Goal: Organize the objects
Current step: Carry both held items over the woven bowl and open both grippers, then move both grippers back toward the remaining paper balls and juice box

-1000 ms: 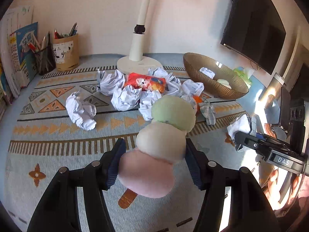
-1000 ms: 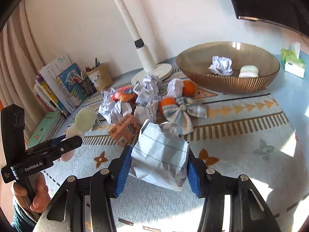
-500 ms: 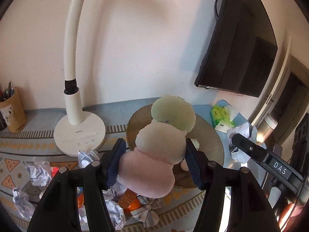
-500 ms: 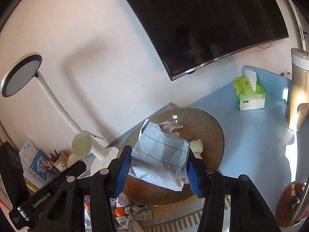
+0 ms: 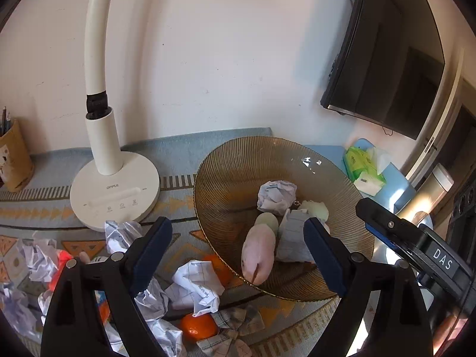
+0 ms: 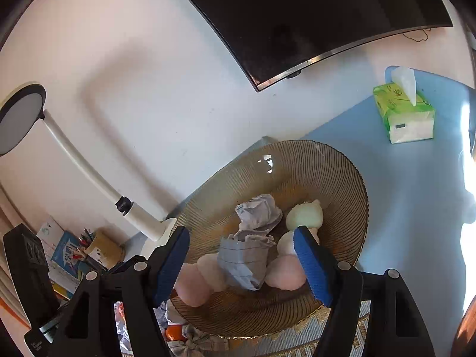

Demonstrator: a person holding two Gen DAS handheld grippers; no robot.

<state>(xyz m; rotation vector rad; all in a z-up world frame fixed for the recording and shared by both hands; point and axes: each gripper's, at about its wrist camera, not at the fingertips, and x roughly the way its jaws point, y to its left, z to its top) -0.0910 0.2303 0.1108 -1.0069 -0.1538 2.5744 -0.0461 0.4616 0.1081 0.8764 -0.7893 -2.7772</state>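
— How are the jaws held?
— Both the left hand-held gripper and right hand-held gripper have just been opened; nothing is clamped.
— And the toy and paper?
— Both are seen lying in the bowl.

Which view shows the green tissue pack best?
The right wrist view: the tissue pack sits whole and unobstructed on the blue surface, tissue sticking up. The left wrist view shows it smaller, distorted near the right edge.
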